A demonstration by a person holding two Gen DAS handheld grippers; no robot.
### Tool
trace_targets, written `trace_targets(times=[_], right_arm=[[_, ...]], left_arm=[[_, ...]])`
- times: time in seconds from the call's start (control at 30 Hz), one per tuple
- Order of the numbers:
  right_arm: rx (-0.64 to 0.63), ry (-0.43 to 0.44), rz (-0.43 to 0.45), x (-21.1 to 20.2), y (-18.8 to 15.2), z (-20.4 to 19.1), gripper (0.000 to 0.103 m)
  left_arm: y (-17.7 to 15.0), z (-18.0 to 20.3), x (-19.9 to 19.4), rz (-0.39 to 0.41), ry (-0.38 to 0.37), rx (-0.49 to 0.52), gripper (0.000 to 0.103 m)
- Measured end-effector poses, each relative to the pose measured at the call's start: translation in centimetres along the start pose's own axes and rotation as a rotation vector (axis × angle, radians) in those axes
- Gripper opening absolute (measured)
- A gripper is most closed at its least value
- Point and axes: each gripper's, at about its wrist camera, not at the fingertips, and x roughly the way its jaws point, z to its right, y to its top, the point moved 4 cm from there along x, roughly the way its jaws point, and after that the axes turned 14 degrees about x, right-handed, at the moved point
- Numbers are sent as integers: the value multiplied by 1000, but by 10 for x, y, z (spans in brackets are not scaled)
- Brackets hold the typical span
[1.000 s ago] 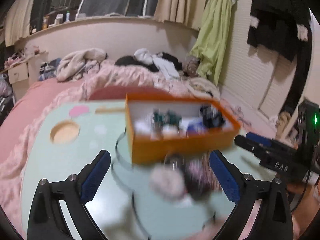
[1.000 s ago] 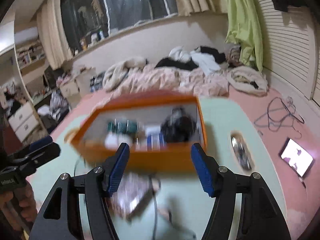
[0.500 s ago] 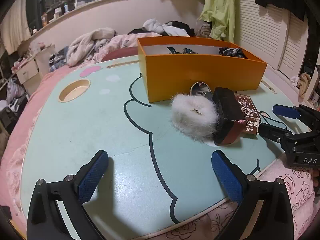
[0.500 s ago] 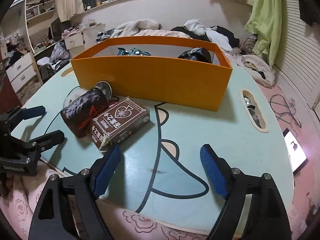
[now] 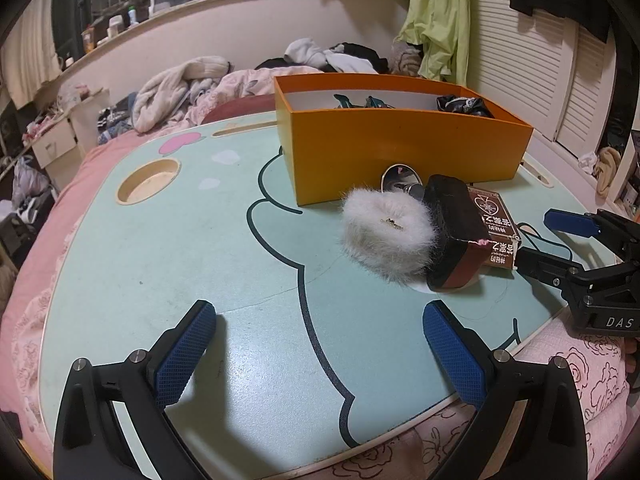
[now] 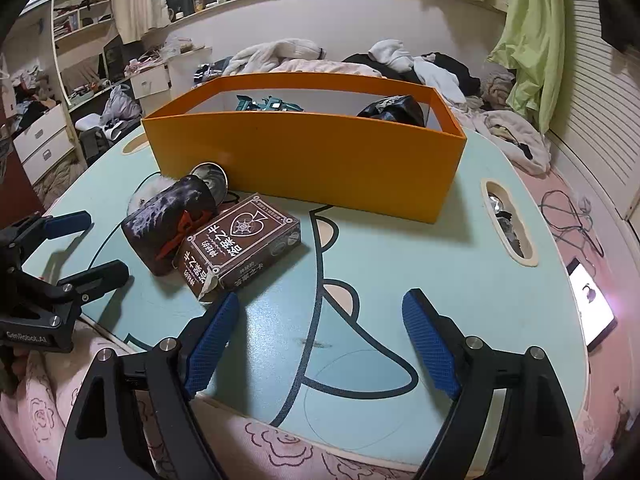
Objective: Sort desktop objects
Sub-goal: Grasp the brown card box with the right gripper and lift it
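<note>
Spreading across most of both views, the pale-green table [image 5: 168, 248] carried the orange box [image 6: 304, 160] at upper centre, some items already inside. Just in front lay the card box [image 6: 244, 248], dark pouch [image 6: 168, 224] and white fur puff [image 5: 386, 232], still unsorted. Left gripper [image 5: 316, 344] and right gripper [image 6: 320, 340] hovered released, empty. The next move likely called for reaching the cards.

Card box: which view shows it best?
The right wrist view: the card box lies there with its printed top and two sides in full sight. In the left wrist view, the card box sits mostly behind the dark pouch, with only part of its top showing.
</note>
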Motion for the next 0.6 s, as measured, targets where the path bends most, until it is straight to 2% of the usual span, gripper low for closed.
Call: trace_targets(times=[0.33, 0.47, 0.6], right_arm=[[14, 23, 13, -5, -5, -5, 84], [112, 67, 26, -12, -2, 5, 84], [212, 117, 42, -16, 16, 2, 84]], left_arm=[[-1, 0, 0, 0, 0, 0, 103], [-1, 0, 0, 1, 0, 0, 103], [0, 0, -1, 1, 0, 0, 103]])
